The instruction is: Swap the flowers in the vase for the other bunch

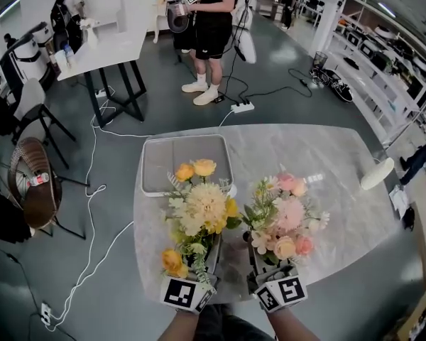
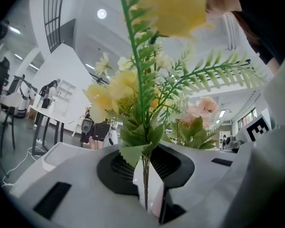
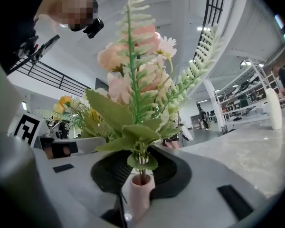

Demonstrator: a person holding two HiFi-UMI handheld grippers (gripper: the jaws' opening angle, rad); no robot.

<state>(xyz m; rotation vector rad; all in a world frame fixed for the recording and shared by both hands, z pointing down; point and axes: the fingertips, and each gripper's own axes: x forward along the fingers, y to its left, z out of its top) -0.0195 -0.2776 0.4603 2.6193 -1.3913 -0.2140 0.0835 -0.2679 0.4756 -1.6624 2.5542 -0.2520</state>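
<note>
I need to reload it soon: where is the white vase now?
Head view: the white vase stands near the marble table's right edge, beyond and right of the pink bunch.

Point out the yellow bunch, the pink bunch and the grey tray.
yellow bunch (image 1: 204, 206), head view, on its large pale central bloom
pink bunch (image 1: 290, 215), head view, on its large pink bloom
grey tray (image 1: 172, 155), head view, on its bare floor

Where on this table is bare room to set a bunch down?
Bare marble tabletop runs from the pink flower bunch to the slim white vase, and right of the grey rectangular tray. The near edge is crowded: the yellow flower bunch hangs close beside the pink.
</note>
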